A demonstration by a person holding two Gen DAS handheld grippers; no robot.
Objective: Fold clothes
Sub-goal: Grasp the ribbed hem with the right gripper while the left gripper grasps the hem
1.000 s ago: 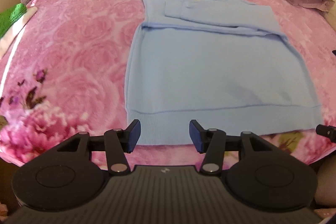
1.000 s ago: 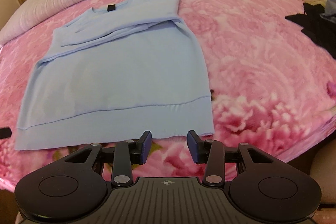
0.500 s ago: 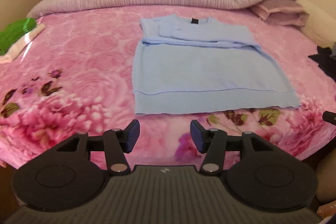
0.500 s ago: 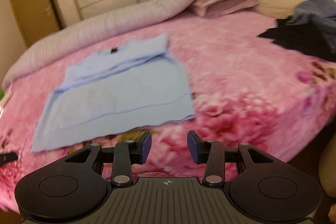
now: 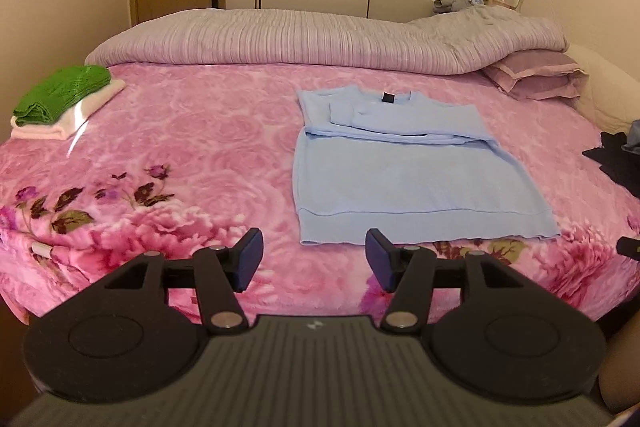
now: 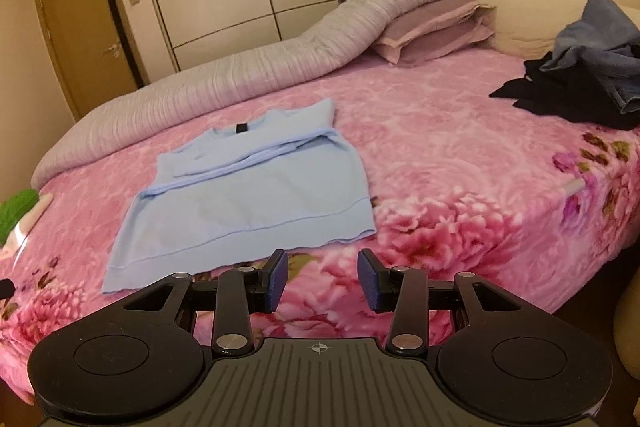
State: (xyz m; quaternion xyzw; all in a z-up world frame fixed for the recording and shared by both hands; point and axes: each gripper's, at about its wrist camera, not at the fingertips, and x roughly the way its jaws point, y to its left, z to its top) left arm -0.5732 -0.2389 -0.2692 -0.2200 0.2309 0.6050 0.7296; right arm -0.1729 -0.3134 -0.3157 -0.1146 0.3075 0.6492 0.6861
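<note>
We hold both grippers short of the light blue knit sweater [image 5: 404, 179], hem nearest us: left gripper [image 5: 314, 259] opening, empty, below its left corner; right gripper [image 6: 322, 281] parted, empty, below its right.

blue sweater [image 5: 404, 183] on pink bed [image 5: 200, 147]

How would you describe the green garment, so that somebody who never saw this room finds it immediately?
Start from the bed with the pink flowered blanket. At its far left corner, just before the rolled grey quilt, lies a small pile of folded items. The green garment is on top, above a white folded piece; nothing else there is green.
</note>
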